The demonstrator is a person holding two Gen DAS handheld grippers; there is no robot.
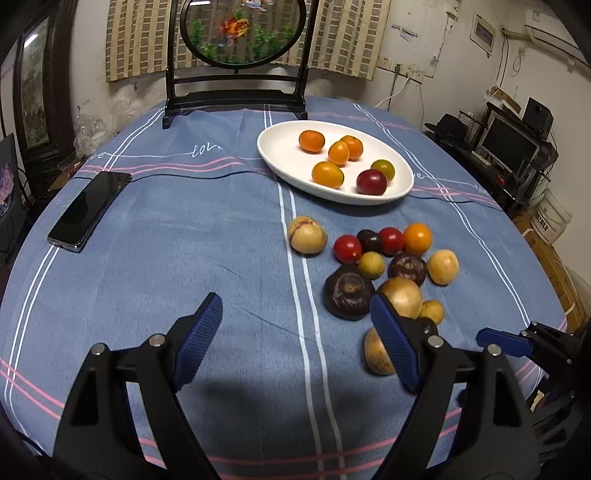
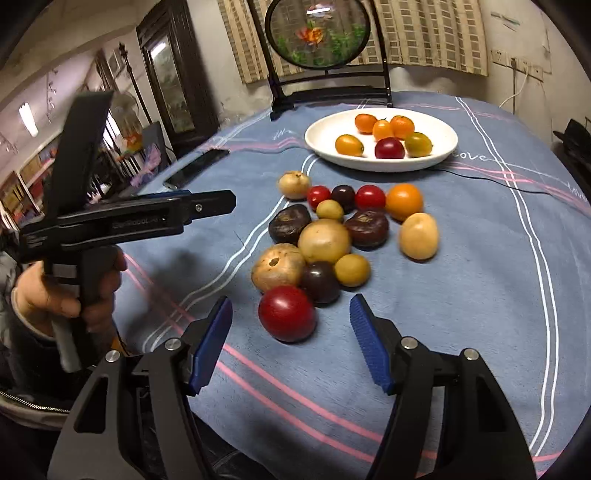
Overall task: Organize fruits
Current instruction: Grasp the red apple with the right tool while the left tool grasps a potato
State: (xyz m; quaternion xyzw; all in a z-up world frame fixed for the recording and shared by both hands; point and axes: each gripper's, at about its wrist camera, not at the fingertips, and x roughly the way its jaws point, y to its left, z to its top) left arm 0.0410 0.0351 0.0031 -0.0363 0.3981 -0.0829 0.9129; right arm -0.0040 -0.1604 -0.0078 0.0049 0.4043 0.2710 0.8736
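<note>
Right wrist view: the right gripper [image 2: 290, 343] hovers with spread jaws and a red tomato [image 2: 287, 313] just beyond them, unpinched. Behind it the loose fruit pile [image 2: 332, 229] crowds the desk [image 2: 480, 295] — the white plate [image 2: 382, 162] of tomatoes lies farther. Left gripper [image 1: 295, 343], spread, is empty; a phone [image 1: 88, 210] lies far left.

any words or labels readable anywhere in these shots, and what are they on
"love" in white cursive on the blue striped tablecloth, left of the white oval plate.
"love", partly cut to "ove", on the same cloth right of the plate in the right wrist view.
Embossed lettering on the black body of the left tongs: too blurred to read.
Print on the white bucket and the papers on the wall: too small to read.
</note>
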